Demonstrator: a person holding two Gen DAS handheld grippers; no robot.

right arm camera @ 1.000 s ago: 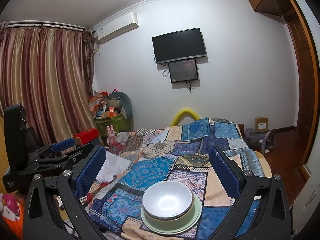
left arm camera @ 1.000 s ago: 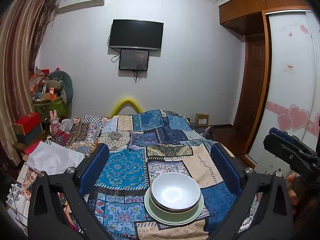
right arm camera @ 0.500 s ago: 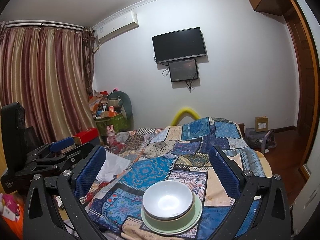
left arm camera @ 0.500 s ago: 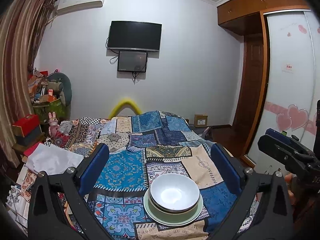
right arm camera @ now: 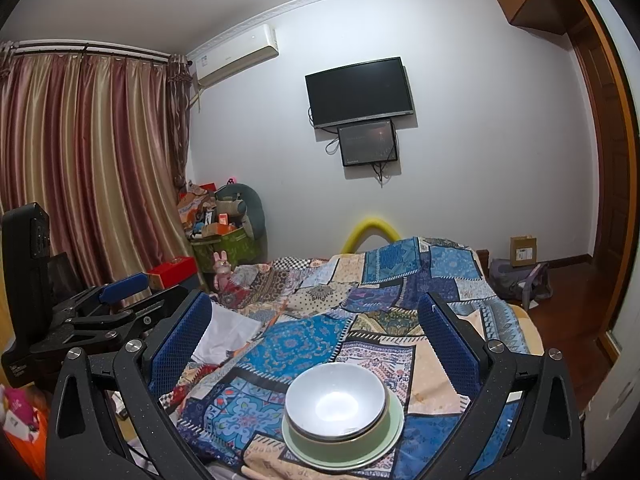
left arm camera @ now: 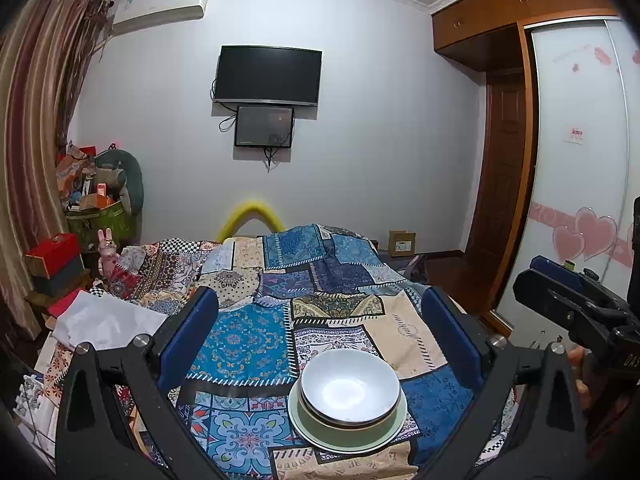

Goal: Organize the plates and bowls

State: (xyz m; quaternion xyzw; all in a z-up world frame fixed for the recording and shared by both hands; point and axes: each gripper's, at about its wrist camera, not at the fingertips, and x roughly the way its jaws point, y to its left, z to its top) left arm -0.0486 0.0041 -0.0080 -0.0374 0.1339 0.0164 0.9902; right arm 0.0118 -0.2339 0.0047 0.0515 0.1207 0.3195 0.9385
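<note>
Sitting near the front edge of the patchwork cloth [left arm camera: 244, 344]: one stack, white bowl [left arm camera: 350, 388] nested in a darker-rimmed bowl underneath, both on a pale green plate [left arm camera: 384, 434]. Seen centred low in both wrist views, roughly midway betw. each pair of blue pads.

Left gripper [left arm camera: 320, 336]: jaws wide apart, nothing held, hovering above & behind the stack, not touching. Right gripper [right arm camera: 316, 332]: same, jaws spread wide, empty, clear of the crockery.

Orientation: white bowl upright, mouth facing up, rim looks level. No real long axis, round all over; only axis worth naming is vertical, thru the centre of the stack. Any approach direction grips alike.

Risks from here, as judged:
- Soft, wrinkled cloth under the plate, so pressing down on one rim prob. tips the whole stack.
- Glazed, curved walls: pinching a rim w/ two flat pads could slip & drop the bowl back, chipping the lower one.
- Lifting the top bowl may drag the nested one up w/ it if stuck; then falls free.
- Stack close to the near edge; a sideways nudge could send it off.
- Both grippers aimed at the same stack, so collision betw. them poss. if closing in together.
</note>
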